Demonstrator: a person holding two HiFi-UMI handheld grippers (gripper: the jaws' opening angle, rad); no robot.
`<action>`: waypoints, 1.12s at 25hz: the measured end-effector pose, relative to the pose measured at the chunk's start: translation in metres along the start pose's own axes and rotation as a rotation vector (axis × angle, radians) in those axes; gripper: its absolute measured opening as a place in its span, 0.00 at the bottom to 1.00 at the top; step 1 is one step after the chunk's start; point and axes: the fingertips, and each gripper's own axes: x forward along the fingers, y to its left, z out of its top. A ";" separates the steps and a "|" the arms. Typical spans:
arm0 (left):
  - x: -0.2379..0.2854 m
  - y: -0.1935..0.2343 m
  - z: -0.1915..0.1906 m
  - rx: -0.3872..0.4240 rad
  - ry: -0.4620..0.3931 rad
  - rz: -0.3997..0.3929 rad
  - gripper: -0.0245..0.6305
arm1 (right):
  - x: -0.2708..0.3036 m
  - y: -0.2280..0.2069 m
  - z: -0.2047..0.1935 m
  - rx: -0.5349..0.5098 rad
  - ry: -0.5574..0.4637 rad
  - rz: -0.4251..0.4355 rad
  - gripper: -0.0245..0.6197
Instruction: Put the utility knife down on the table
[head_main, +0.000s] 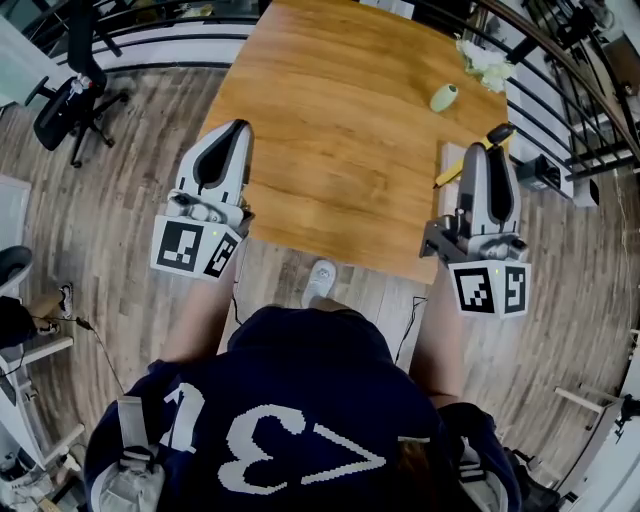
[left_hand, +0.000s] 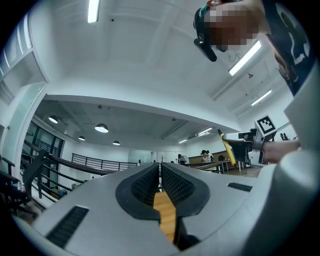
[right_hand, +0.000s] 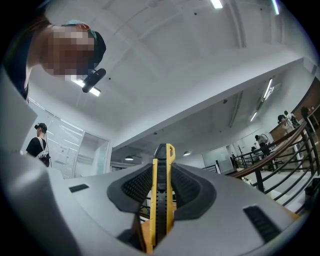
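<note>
Your right claw (right_hand: 162, 172) pinches the yellow and black utility knife (right_hand: 161, 200) lengthways, tip poking out past the pads, so it cannot slip. It sits over the near right corner of the brown wooden worktop (head_main: 340, 120). Your left claw (left_hand: 160, 172) is pressed together with nothing in it, off to the side.

The utility knife (right_hand: 160, 200) has a yellow body, with a black ribbed strip down its middle and a black end. It is clamped between the jaws of the right gripper (right_hand: 161, 172), lying lengthwise along them with its end projecting past their tips. The head view places it above the right-hand edge of the wooden table (head_main: 340, 120); contact with the surface cannot be determined.
</note>
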 end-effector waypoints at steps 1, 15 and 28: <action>0.011 0.000 -0.002 0.001 -0.002 0.006 0.07 | 0.008 -0.009 -0.002 0.004 0.001 0.002 0.24; 0.097 0.002 -0.048 -0.047 0.074 -0.076 0.07 | 0.053 -0.058 -0.069 0.062 0.123 -0.064 0.24; 0.098 0.001 -0.155 -0.128 0.257 -0.126 0.07 | 0.010 -0.072 -0.282 0.142 0.580 -0.161 0.24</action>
